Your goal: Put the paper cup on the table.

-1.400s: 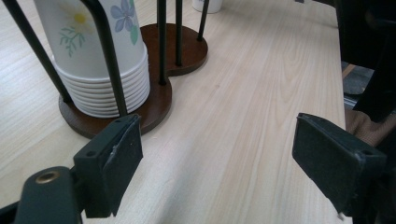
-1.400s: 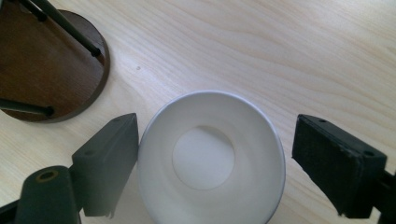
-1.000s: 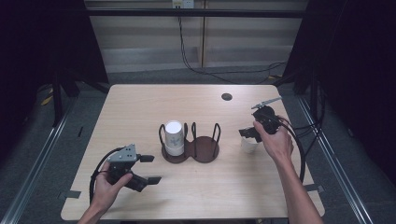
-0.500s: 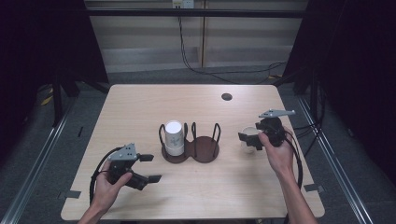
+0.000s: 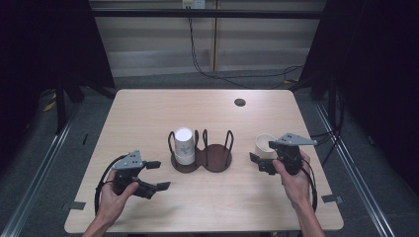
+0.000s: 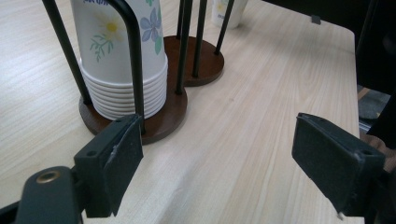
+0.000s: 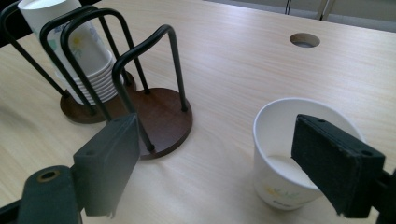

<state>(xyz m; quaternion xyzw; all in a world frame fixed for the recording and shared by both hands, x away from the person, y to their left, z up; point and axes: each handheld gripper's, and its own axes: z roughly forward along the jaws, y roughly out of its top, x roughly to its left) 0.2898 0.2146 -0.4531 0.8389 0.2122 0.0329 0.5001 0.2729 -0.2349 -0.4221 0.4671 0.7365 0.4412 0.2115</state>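
The single paper cup (image 5: 263, 144) stands upright, mouth up, on the table (image 5: 148, 113) at about 3 o'clock from the wire cup holder (image 5: 203, 157), near it but not touching. In the right gripper view the cup (image 7: 280, 154) is empty, w/ a small flower print low on its wall; below that is a line of tiny print, too blurred to read.

What changed: 1 s ago the right gripper (image 5: 261, 163) was over the cup, farther back on the table. It has since slid toward the person and a bit down, and now sits at roughly 5 o'clock of the cup, just beside it. Its jaws have just been closing a little but stand wide apart, w/ nothing pressed between them; in its own view the right-hand jaw overlaps the cup's near rim, contact can't be told. My read: the cup was set down or let go, and the hand is either backing off or lining up a fresh grab.

The holder's left bay carries a stack of about 10 cups (image 5: 184, 146), bottoms up; the right bay is bare. The stack (image 6: 123, 56) shows daisy and blue-flower prints and a scrap of blue lettering at the top edge, cut off, unreadable.

The left gripper (image 5: 155, 175) hasn't moved in that time: at 8 o'clock of the holder, jaws spread, empty. A cable hole (image 5: 240, 102) lies at 1 o'clock.
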